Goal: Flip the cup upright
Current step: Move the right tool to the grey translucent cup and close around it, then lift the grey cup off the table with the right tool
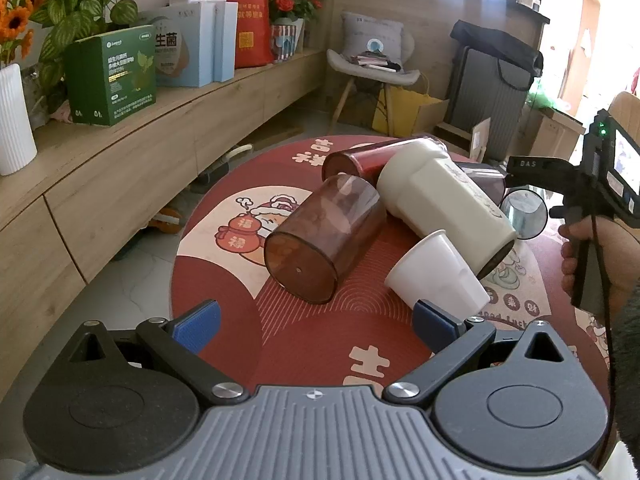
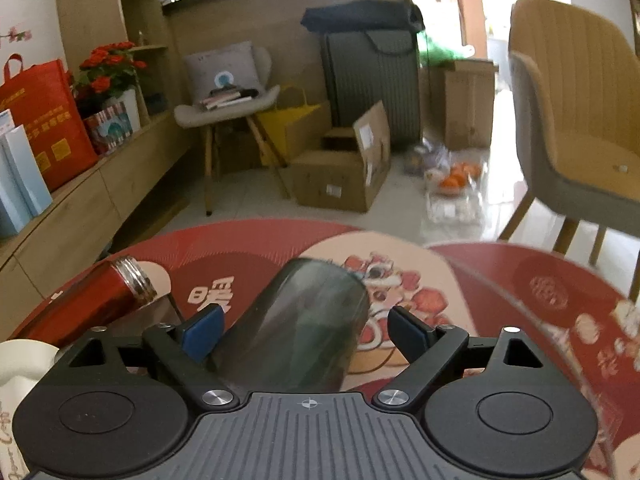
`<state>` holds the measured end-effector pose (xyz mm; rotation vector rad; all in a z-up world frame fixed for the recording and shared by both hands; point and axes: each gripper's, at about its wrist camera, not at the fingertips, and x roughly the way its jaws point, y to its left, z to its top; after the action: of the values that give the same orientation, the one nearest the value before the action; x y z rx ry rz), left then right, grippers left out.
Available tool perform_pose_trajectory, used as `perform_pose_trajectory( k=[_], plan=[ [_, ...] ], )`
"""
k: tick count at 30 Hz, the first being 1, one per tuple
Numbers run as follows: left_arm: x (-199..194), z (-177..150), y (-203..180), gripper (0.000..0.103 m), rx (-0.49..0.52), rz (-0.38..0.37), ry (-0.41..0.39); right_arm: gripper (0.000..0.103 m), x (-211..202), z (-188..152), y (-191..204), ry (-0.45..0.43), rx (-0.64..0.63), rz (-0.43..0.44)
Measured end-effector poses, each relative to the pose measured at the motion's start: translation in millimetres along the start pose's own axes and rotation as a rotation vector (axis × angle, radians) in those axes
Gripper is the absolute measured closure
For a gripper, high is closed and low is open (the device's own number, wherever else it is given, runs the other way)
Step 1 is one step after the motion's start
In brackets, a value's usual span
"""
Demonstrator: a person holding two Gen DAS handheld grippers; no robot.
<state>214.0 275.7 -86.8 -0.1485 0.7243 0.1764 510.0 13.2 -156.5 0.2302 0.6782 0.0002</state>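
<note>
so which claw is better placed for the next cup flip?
Right. The right claw is open, already straddling the dark translucent cup lying on its side. The left claw is open too, short of the brown cup, nothing between its fingers.

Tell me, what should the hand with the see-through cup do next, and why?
Probably squeeze shut. The right tool is open, its blue pads on either side of the smoky clear cup, which lies on its side on the red mat. It likely needs a firm hold before tipping upright.

dark see-through cup (image 2: 296, 324) lies on its side (mouth hidden).
</note>
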Motion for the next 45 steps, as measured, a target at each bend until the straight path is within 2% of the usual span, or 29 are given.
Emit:
perform_pose_trajectory(
  k=[1,3,4,5,11,15,19,24,28,35,40,45],
  plan=[
    [0.0,-0.3,-0.1,0.000,-0.001,-0.001,0.001,0.017,2.6,-0.2,0.5,0.012,0.013,0.006],
    [0.5,-0.1,0.6,0.000,-0.002,-0.002,0.003,0.026,5.4,-2.3,0.6,0.037,0.036,0.026],
    [0.5,0.1,0.7,0.000,-0.003,-0.004,0.004,0.034,6.2,-3.1,0.0,0.052,0.044,0.033],
    [0.3,0.4,0.6,0.000,-0.004,-0.006,0.004,0.036,6.3,-4.2,-0.9,0.066,0.049,0.029],
    [-1.4,1.0,-0.4,0.000,-0.003,-0.021,0.010,0.037,-17.1,-14.5,-15.6,0.099,0.067,0.034],
    [-5.2,0.9,-2.4,0.001,-0.002,-0.031,0.025,0.037,-61.3,-40.7,-30.5,0.115,0.038,0.023],
    [-13.8,0.3,-4.3,0.001,-0.007,-0.034,0.039,0.037,-124.4,-83.5,-35.2,0.108,-0.036,0.030],
    [-32.6,-3.4,-8.2,0.001,-0.004,-0.016,0.048,0.037,-190.5,-139.5,-18.0,0.116,-0.130,0.082],
    [-47.4,-6.3,-7.4,0.001,-0.003,0.008,0.057,0.037,-221.0,-168.4,13.9,0.107,-0.205,0.155],
    [-67.8,-13.5,13.0,0.001,-0.043,0.067,0.075,0.037,-241.6,-187.4,62.3,0.121,-0.280,0.266],
    [-70.4,-11.6,20.4,0.001,-0.065,0.082,0.078,0.037,-244.3,-189.4,70.8,0.109,-0.301,0.295],
    [-68.8,-9.8,11.1,0.001,-0.059,0.057,0.071,0.036,-239.8,-189.1,65.3,0.097,-0.325,0.308]
  ],
)
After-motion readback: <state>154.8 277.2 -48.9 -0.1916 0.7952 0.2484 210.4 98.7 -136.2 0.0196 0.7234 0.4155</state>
